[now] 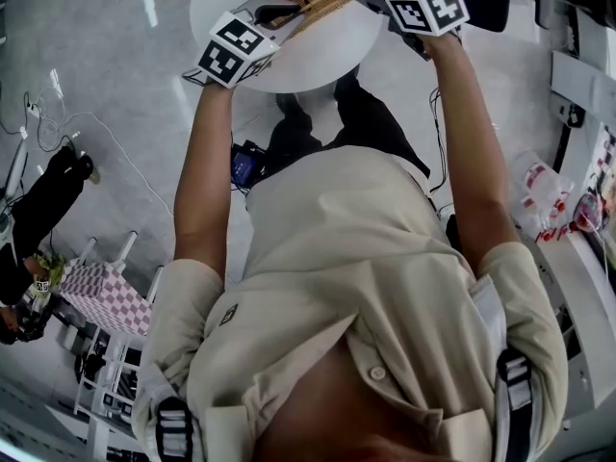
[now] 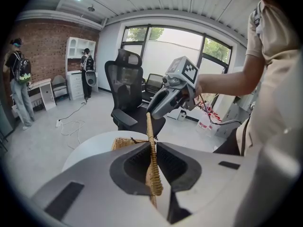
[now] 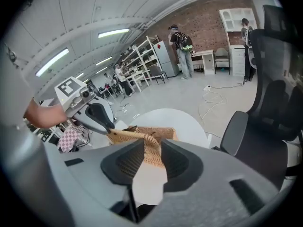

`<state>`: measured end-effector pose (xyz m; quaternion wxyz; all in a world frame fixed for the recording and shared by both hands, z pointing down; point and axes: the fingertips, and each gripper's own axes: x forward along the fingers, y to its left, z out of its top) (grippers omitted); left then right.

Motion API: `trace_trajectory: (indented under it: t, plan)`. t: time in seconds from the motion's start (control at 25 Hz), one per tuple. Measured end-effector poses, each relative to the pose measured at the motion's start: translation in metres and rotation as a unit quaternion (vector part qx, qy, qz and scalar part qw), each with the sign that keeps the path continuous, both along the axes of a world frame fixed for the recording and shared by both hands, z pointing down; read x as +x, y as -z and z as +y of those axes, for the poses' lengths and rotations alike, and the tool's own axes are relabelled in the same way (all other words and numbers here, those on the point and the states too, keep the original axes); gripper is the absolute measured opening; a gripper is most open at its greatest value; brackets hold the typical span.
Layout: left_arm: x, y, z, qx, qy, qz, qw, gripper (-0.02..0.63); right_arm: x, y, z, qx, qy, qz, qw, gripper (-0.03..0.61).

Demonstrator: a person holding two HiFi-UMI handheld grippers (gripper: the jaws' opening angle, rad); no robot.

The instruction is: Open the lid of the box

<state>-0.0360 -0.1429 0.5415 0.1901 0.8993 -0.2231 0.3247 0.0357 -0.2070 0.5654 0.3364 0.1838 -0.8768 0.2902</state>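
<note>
Wicker lid (image 2: 150, 126) stands on edge, clamped tight between the jaws of my left gripper (image 2: 152, 145). Its other end sits in the gap of my right gripper (image 3: 152, 144), whose jaws are spread wide and not pressing on it. The box (image 2: 124, 144) lies just below and ahead of both grippers, on a round white table (image 2: 87, 150), with a black office chair (image 2: 128, 93) beyond.

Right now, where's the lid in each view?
Head view: lid at top centre, over the table.
Left gripper view: edge-on at low centre, clamped between the jaws.
Right gripper view: centre, reaching in between the jaws.
Shared landmark: round white table.
</note>
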Motion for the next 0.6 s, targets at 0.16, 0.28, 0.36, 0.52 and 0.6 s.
trace_trajectory:
  t: [0.16,0.28,0.36,0.52,0.6]
  plan:
    - [-0.001,0.001,0.000,0.008,0.014,-0.003,0.9999,0.037,0.001,0.019,-0.004,0.032,-0.016,-0.007,0.999,0.104]
    - [-0.002,0.003,0.000,0.015,0.032,0.002,0.9994,0.035,-0.010,0.038,-0.003,0.094,-0.004,-0.022,0.995,0.089]
    - [-0.002,0.004,0.001,0.021,0.046,0.009,0.9987,0.035,-0.022,0.048,0.002,0.147,0.016,-0.031,0.989,0.073]
    - [0.005,0.004,0.002,0.031,0.065,0.015,0.9973,0.035,-0.025,0.037,0.014,0.183,0.037,-0.008,0.982,0.054]
    - [0.008,0.005,0.003,0.034,0.068,0.015,0.9970,0.035,-0.021,0.036,0.015,0.181,0.022,-0.011,0.983,0.049]
